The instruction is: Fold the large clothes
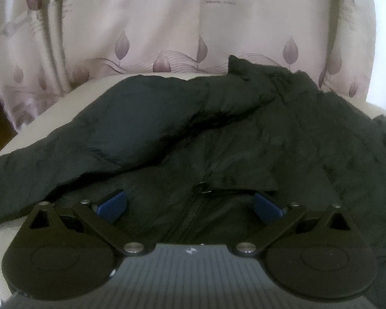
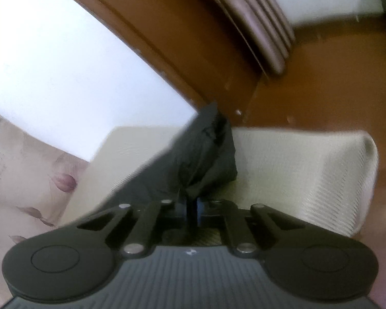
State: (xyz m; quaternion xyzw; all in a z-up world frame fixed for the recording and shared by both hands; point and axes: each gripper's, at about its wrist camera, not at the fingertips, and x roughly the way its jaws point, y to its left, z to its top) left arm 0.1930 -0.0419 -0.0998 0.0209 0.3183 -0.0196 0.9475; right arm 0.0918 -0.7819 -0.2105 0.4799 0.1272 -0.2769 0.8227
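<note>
In the left wrist view the left gripper [image 1: 190, 206] hovers with its blue pads [image 1: 113, 203] spread wide, nothing between them, over the black jacket [image 1: 193, 128], whose zipper [image 1: 190, 216] runs toward six o'clock from a small metal ring [image 1: 200, 188] lying just ahead of the gap. The jacket spreads across a cream cushioned surface [image 1: 72, 97]; one sleeve trails to nine o'clock and runs off the frame's left side, and the collar peaks near one o'clock. Bare cream surface shows only at ten o'clock and along the lower left; the jacket's right side is cut off by the frame. Beyond, from ten to two o'clock, hangs a pale curtain [image 1: 167, 25] printed with purple leaves, its lettering too blurred to read. In the right wrist view the right gripper [image 2: 191, 211] has its jaws pressed together, pinching a bunched fold of the same dark cloth, which rises toward twelve o'clock. Open cream cushion lies at three o'clock, ending in a rounded edge [image 2: 370, 149] with brown floor [image 2: 347, 77] past it. A white wall [image 2: 64, 64] fills ten o'clock. This view is smeared, so the cloth's seams cannot be made out.
</note>
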